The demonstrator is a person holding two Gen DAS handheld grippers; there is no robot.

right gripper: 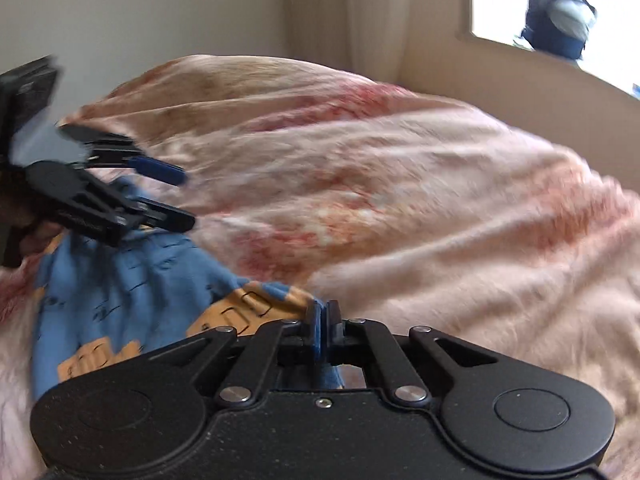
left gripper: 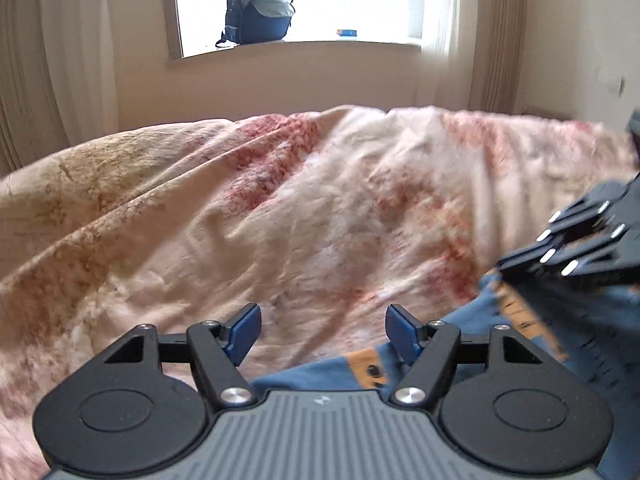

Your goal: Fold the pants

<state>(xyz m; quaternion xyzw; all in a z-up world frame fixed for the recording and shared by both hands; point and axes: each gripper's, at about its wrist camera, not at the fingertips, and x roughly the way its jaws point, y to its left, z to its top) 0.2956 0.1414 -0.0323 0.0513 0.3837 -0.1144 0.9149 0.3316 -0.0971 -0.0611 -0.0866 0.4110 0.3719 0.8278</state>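
The pants [right gripper: 132, 280] are blue with orange patches and black marks. They lie bunched on the pink bedcover, low right in the left wrist view [left gripper: 496, 320]. My right gripper [right gripper: 323, 326] is shut on an edge of the pants, blue cloth pinched between its pads. It shows blurred at the right edge of the left wrist view [left gripper: 508, 266]. My left gripper [left gripper: 322, 334] is open and empty, just above the pants' edge. It also shows at the left of the right wrist view [right gripper: 186, 200], jaws apart over the pants.
A rumpled pink and cream floral bedcover [left gripper: 240, 208] covers the bed. Behind it are a wall, curtains [left gripper: 60, 60] and a window sill with a dark blue backpack [left gripper: 260, 8]. The backpack also shows in the right wrist view [right gripper: 560, 16].
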